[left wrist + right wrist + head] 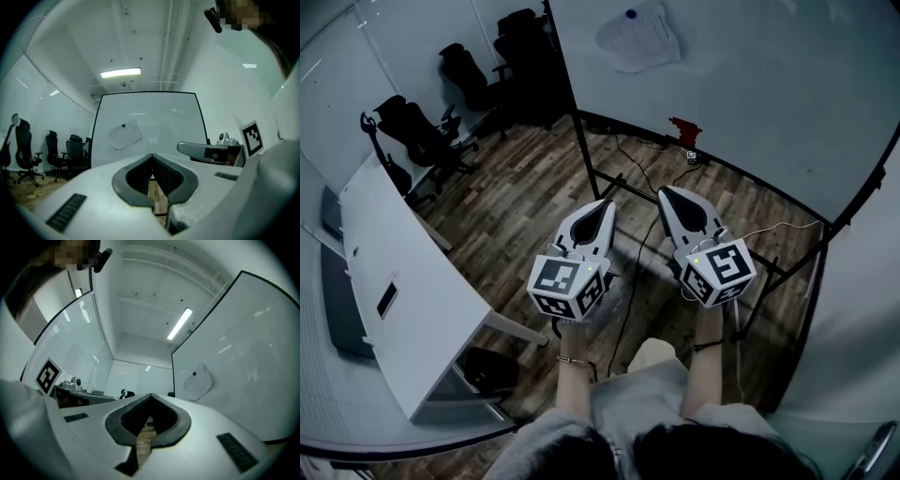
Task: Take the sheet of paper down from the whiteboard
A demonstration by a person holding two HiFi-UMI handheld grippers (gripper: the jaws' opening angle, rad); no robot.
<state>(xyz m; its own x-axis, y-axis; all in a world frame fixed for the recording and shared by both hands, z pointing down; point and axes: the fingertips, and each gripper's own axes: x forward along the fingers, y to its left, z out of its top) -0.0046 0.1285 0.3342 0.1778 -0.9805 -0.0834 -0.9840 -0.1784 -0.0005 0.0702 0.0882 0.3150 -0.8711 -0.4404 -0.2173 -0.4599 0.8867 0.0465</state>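
A white sheet of paper [639,37] hangs on the whiteboard [750,84], pinned near its top by a small blue magnet [630,14]. The sheet [125,135] also shows in the left gripper view, and the sheet [197,382] again in the right gripper view. Both grippers are held side by side in front of the board, well short of it. My left gripper [607,205] is shut with nothing in it. My right gripper [666,193] is shut and empty too, its tips meeting at a point.
The whiteboard stands on a black frame [591,169] with cables [647,169] on the wooden floor and a red object [684,131] at its foot. A white desk [403,281] runs along the left. Several black office chairs [431,131] stand at the back left.
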